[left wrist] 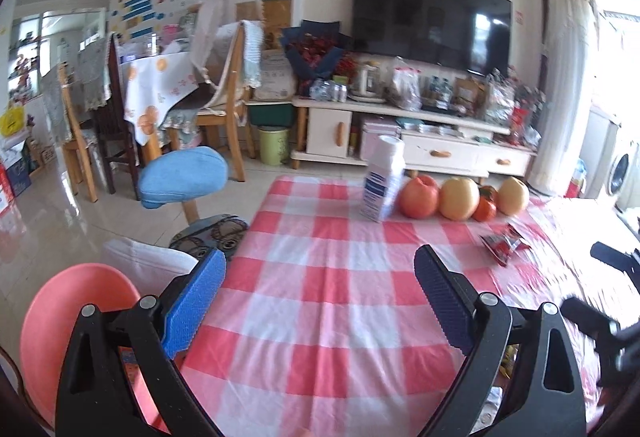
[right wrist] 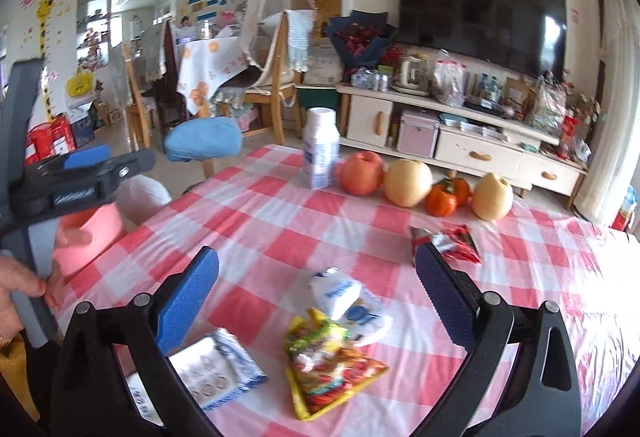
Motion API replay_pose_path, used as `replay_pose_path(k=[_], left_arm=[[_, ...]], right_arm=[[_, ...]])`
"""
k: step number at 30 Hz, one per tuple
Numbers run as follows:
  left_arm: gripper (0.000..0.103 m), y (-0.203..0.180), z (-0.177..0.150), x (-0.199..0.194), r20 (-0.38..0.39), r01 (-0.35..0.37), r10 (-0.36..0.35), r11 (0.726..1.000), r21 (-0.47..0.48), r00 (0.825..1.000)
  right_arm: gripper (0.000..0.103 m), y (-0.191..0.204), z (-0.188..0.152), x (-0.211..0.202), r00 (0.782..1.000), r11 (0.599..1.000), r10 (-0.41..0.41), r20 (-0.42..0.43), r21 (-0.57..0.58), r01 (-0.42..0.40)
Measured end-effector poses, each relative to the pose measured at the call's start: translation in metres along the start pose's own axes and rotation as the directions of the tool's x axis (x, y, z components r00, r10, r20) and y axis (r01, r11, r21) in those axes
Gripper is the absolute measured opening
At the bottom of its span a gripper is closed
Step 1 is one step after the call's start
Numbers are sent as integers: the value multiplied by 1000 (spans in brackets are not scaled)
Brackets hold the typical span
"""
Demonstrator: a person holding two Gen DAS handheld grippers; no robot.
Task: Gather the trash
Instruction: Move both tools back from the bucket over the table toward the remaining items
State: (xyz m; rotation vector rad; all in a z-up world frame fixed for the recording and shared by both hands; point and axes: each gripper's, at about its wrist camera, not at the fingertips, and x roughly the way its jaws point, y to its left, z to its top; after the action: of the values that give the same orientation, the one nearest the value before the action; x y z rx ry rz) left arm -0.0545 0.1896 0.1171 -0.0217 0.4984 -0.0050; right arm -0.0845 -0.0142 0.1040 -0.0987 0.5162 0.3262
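Four pieces of litter are seen on a red-checked table (right wrist: 280, 205): a yellow wrapper (right wrist: 328, 365), a white-and-blue packet (right wrist: 352, 301) touching its far end, a flat white sachet (right wrist: 216, 373) just beside the right gripper's left finger, and a red wrapper (right wrist: 456, 243) farther off, near the fruit. The right gripper (right wrist: 318, 301) is held over the nearer three with its jaws spread wide and nothing between them; the left gripper (left wrist: 320, 301) is likewise spread and empty above bare cloth at the table's left edge, with a pink bin (left wrist: 68, 321) lined in white showing just off that edge. The wrappers are judged to be light, thin, crinkly film, likely to slide on the cloth and to buckle rather than resist; the crumpled, raised middle of the yellow wrapper or of the packet is judged the best place for a pinch, while the flat sachet would probably need taking at a lifted edge. Standing at the far side are a milk bottle (right wrist: 320, 151), an apple (right wrist: 362, 173), two pears (right wrist: 408, 183), and oranges (right wrist: 442, 201); the red wrapper lies close before them, so the fruit could be nudged in a reach there. The nearer litter is unobstructed.
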Motion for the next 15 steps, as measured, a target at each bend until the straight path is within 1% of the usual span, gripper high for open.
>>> replay_pose_path(k=[3, 7, 15], left_arm=[[94, -15, -5, -3, -18, 31, -30, 999, 32, 999], [94, -35, -13, -5, -44, 56, -53, 995, 80, 998], [94, -74, -29, -12, -90, 122, -109, 981, 148, 990]], right_arm=[[99, -18, -3, 1, 1000, 1000, -14, -15, 19, 14], [99, -37, -5, 1, 999, 999, -27, -26, 42, 28], [99, -60, -10, -2, 997, 996, -64, -38, 56, 66]])
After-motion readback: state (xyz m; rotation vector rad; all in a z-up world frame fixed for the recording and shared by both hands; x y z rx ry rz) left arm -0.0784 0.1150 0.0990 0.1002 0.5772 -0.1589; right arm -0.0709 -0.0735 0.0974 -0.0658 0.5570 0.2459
